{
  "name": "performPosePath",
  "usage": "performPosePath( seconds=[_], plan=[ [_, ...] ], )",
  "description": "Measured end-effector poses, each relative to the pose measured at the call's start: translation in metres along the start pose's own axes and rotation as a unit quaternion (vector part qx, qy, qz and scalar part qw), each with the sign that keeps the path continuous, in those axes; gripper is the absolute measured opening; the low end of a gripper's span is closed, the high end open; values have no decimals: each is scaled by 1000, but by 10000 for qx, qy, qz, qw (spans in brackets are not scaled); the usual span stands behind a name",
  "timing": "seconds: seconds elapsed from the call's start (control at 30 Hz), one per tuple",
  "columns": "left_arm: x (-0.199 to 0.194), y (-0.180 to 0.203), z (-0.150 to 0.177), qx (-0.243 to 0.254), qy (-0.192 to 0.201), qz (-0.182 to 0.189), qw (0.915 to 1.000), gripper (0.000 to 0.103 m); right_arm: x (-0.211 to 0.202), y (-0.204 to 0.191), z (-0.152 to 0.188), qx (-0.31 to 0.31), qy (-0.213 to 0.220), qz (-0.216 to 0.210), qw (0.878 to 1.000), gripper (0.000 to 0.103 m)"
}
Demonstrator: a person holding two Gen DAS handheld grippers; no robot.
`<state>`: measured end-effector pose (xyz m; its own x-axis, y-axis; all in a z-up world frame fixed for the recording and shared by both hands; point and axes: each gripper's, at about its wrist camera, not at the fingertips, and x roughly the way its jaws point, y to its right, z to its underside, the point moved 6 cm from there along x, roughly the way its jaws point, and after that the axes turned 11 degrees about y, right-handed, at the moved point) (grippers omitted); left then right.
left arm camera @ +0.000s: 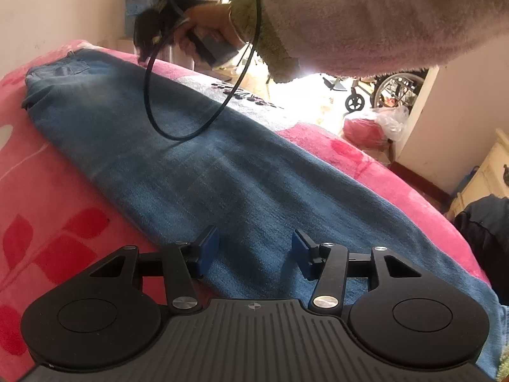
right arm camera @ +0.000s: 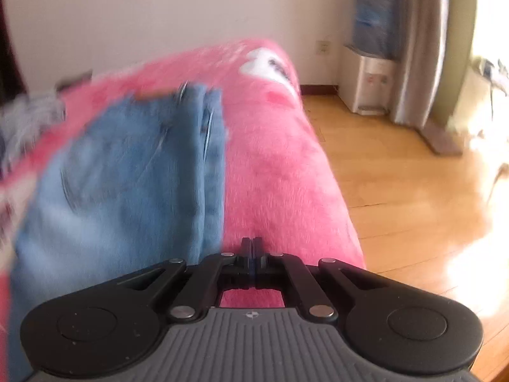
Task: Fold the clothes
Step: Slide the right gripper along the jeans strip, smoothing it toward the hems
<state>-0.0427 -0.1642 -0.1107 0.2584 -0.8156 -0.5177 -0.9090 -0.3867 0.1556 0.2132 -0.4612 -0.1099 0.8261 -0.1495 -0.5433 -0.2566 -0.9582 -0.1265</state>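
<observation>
Left tool [left arm camera: 255,253] spread wide over jeans [left arm camera: 191,165], open denim ahead; black cable [left arm camera: 178,102] loop and pink sleeve [left arm camera: 366,22] hang across far path. Right tool [right arm camera: 252,251] pinched together, bare blanket [right arm camera: 273,159] ahead, jeans just left.

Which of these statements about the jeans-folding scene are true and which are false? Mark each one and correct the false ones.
1. The jeans lie on a pink blanket. True.
2. The left gripper is clamped on the denim. False: its blue-padded fingers stand apart, with the jeans showing between them.
3. The right gripper has its fingers pressed together. True, and nothing shows between them.
4. The room has a tiled floor. False: the right wrist view shows a wooden floor.
5. A water dispenser stands by the wall. True.
6. The person's sleeve is black. False: it is a pale, fuzzy sleeve.
</observation>
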Motion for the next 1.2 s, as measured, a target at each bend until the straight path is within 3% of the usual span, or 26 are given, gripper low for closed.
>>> performPosePath(
  seconds=[0.07,0.13,0.2,0.27,0.37,0.43,0.47,0.5,0.77,1.1,1.2],
  plan=[
    [0,-1,0,3,-3,15,10000,51,-1,-9,-14,-32,214,-202,9996,3],
    [1,0,-1,34,-22,19,10000,52,13,-20,-26,-130,228,-330,9991,12],
    [2,0,-1,-7,-31,21,10000,52,33,-32,-36,-150,179,-414,9989,41],
    [1,-1,-1,-50,-31,24,10000,52,51,-41,-44,-206,208,-421,9987,43],
    [1,-1,0,-44,-29,23,10000,52,73,-47,-53,-256,219,-350,9988,41],
    [2,0,0,-25,-25,24,10000,52,81,-47,-53,-296,198,-350,9988,35],
    [2,0,0,-15,-23,25,10000,52,83,-47,-53,-315,191,-361,9987,23],
    [2,0,0,-11,-15,28,10000,52,85,-47,-52,-334,183,-373,9986,2],
    [3,0,1,-9,31,75,10000,52,74,-35,-50,-293,547,-131,9980,1],
    [5,0,-2,-16,-8,58,10000,53,92,-29,-38,-421,217,111,9988,1],
    [4,0,-2,-55,-18,17,10000,53,77,-26,-46,-293,320,16,9991,4]
  ],
)
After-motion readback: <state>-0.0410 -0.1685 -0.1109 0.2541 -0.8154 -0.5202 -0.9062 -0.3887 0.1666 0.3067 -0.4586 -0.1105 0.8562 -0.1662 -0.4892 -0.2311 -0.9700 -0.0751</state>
